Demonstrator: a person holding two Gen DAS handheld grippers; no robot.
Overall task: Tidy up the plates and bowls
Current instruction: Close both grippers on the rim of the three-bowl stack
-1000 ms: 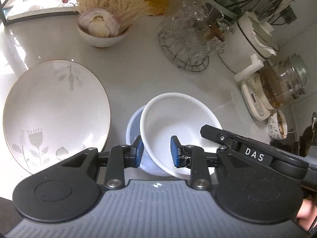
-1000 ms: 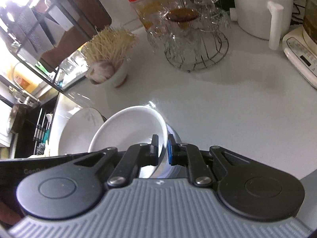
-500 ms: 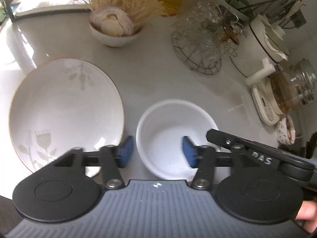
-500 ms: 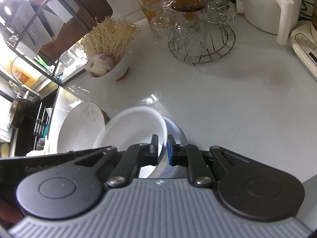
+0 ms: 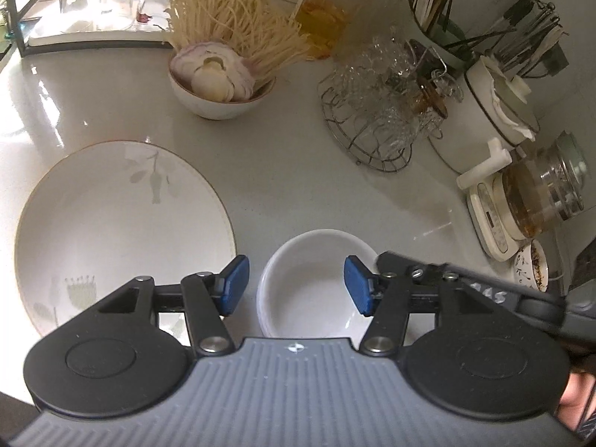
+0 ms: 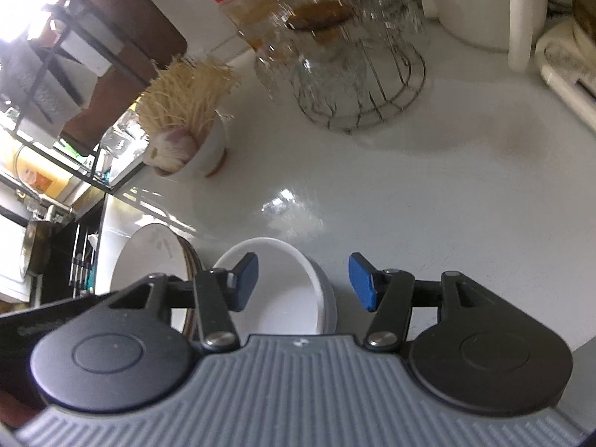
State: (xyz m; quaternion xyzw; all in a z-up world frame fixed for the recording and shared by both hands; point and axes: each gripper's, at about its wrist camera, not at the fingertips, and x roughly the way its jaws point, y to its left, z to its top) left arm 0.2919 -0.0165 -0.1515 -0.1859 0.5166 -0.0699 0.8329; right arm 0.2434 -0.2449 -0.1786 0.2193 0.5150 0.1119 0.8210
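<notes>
A white bowl (image 5: 316, 283) is sitting upright on the pale tabletop (image 5: 298, 171), mouth facing up; being round, it is showing no long axis to speak of. In the right wrist view its white wall (image 6: 320, 290) is appearing to nest inside a second, bluish rim, though I cannot tell for sure.

The left tongs (image 5: 296, 285) are hovering over the bowl, spread wide, gripping nothing; one blue pad (image 5: 234, 285) is lying off the bowl's left side and the other over its right rim. The right tongs (image 6: 303, 281) are likewise standing wide apart and holding nothing, their left pad (image 6: 246, 281) over the bowl's inside and the right pad out over bare tabletop.

Just beside the bowl, to its left, a large plate (image 5: 123, 231) with faint flower prints is lying flat, its oval outline running from near-left to far-right in the left wrist view. From the right wrist view the plate (image 6: 149, 257) is showing behind the left finger.

Farther back, a small bowl with garlic and enoki mushrooms (image 5: 223, 85) is standing well apart from both. To its right, a wire rack of glass cups (image 5: 380, 119) is standing in front of a red-lidded jar (image 5: 331, 11). A kettle base with a glass pot (image 5: 536, 201) is sitting at the right edge.
</notes>
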